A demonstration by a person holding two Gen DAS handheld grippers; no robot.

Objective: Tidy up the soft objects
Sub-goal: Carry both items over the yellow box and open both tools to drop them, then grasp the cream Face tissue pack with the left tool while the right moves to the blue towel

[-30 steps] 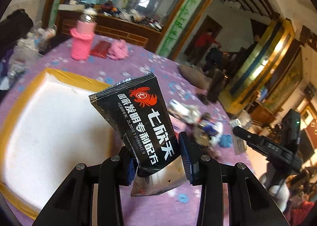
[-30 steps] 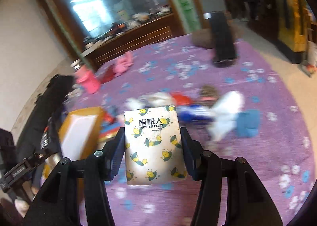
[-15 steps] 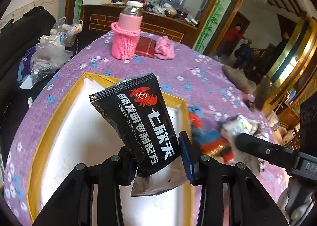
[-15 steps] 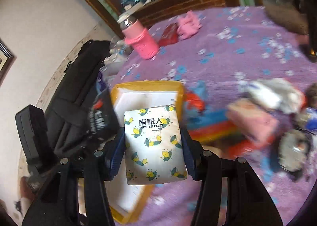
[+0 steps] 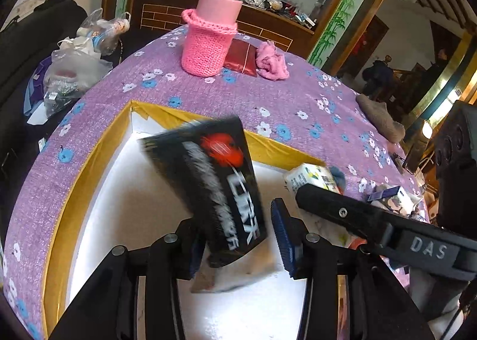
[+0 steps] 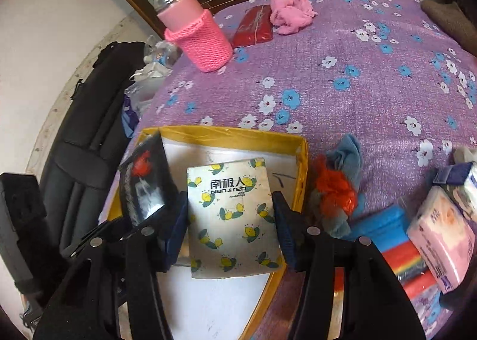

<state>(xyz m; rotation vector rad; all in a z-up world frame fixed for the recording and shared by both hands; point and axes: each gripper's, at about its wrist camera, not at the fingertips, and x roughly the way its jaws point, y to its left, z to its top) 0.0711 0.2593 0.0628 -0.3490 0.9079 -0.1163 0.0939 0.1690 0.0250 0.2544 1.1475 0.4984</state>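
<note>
A black packet [image 5: 214,191] with a red crab logo hangs blurred and tilted between the jaws of my left gripper [image 5: 240,243]. The jaws are opening, and the right pad [image 5: 283,238] stands clear of the packet. Below it lies the white box with the yellow rim [image 5: 89,167]. My right gripper [image 6: 230,220] is shut on a white tissue pack with lemon prints [image 6: 232,214], held over the same box [image 6: 302,161]. The black packet [image 6: 146,179] shows to the left in the right wrist view. In the left wrist view, the tissue pack [image 5: 313,179] sits at the box's right rim.
A pink knitted bottle cover [image 5: 211,38], a red pouch [image 5: 241,56] and a pink cloth [image 5: 271,61] stand at the far side of the purple flowered table. Right of the box lie a blue cloth [image 6: 345,155], a red bag [image 6: 334,191] and a pink tissue pack [image 6: 441,235]. Off the table's left edge is a black bag [image 6: 83,131].
Both grippers have come down over the yellow-rimmed box. The left jaws have widened, and the black packet has tipped and blurred between them. The tissue pack stays gripped.
</note>
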